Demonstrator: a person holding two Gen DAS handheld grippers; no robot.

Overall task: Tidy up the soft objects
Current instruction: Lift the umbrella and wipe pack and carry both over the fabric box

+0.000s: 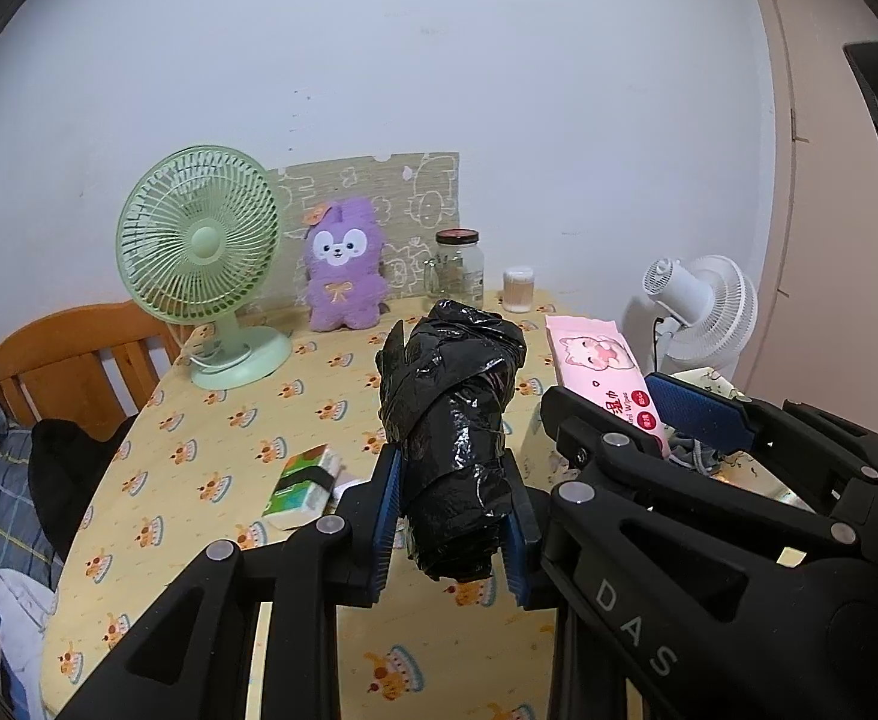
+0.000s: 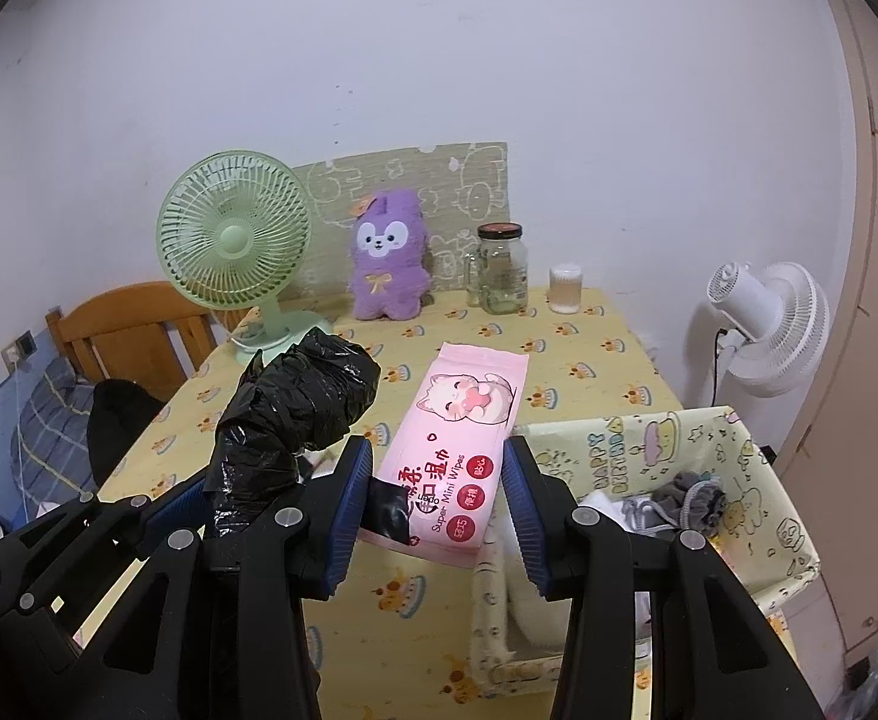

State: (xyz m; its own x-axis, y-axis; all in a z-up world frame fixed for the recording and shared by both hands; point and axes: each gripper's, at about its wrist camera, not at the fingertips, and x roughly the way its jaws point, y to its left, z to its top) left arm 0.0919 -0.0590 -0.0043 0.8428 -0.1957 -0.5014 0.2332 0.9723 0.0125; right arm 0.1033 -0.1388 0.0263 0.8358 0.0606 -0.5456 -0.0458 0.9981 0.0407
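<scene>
You've got the roll of black bin bags (image 1: 451,438) pinched between the blue pads of your left gripper (image 1: 452,519), lifted clear of the yellow cake-print tablecloth (image 1: 211,480) and standing upright. Your right gripper (image 2: 439,516) has its jaws spread wide, one on either side of the pink wet-wipes pack (image 2: 460,450), and from here I can't tell whether they touch it, so I'd call that one not yet gripped. Over to your right, the fabric storage box (image 2: 667,438) already holds some grey and white cloth pieces (image 2: 679,501), which looks like the part that's done. Left to go, by my read: the bag roll, the wipes, and the green tissue packet (image 1: 304,489) lying near the table's edge. The purple plush bunny (image 1: 346,267) sits upright against the back board, possibly also waiting.
</scene>
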